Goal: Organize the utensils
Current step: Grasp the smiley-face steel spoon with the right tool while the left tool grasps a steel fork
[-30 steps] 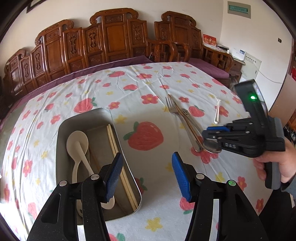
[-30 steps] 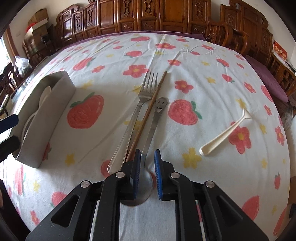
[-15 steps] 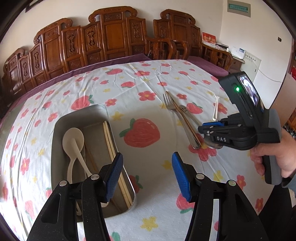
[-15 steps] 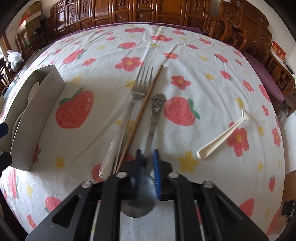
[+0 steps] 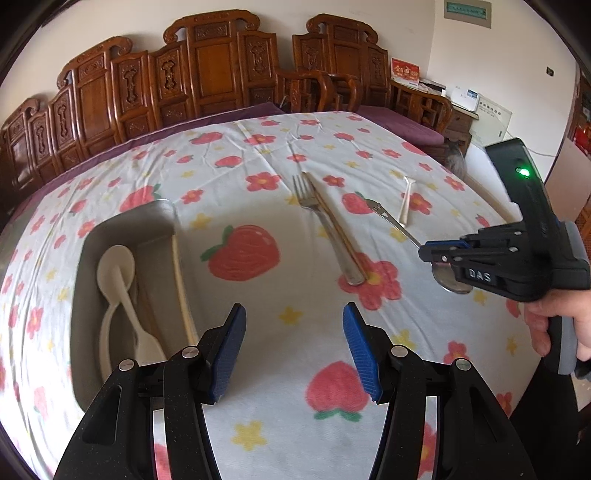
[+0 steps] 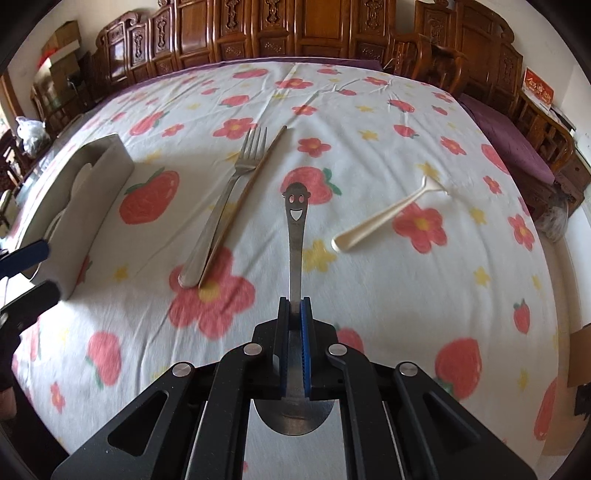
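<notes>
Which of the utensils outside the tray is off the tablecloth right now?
The metal spoon with the smiley-face handle, clamped in the right gripper. The steel fork, wooden chopstick and cream plastic spoon lie flat.

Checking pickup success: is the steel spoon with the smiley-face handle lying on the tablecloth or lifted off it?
Lifted. The right gripper is shut on the steel smiley-handled spoon, whose handle hangs clear above the tablecloth.

We take this for a home dining room; carved wooden chairs (image 5: 218, 74) ring a table under a strawberry-print tablecloth (image 5: 258, 206).

Carved wooden chairs (image 5: 221, 74), pale wall (image 5: 424, 33)
</notes>
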A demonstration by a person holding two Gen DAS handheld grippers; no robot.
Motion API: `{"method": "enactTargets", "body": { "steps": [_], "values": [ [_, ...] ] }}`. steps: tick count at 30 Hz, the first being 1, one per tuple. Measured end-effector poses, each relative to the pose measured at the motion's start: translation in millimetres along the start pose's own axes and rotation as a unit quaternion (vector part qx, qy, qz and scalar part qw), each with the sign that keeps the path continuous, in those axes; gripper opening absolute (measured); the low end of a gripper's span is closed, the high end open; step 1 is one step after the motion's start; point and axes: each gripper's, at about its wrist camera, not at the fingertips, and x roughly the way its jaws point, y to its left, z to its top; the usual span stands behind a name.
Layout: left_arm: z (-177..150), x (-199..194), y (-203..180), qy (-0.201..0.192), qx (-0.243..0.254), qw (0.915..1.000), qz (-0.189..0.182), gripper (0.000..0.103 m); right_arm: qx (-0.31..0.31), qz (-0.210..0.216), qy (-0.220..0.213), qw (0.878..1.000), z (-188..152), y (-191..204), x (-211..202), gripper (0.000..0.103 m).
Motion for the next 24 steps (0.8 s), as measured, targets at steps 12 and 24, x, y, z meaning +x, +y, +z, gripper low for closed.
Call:
{"method": "enactTargets", "body": {
  "steps": [12,24],
  "values": [
    [39.2,38.1,-17.8,0.026,-0.007,0.9996,0.007,0.04,-0.004,0.032,-0.023,0.999,-16.0,-18.1,-20.8,0.007],
    [82.3,102.6,-32.9,0.067,-0.014,0.9975,0.017,0.031,0.011,0.047,-0.03,0.998,-25.9,-41.3,-21.8,0.007]
  ]
}}
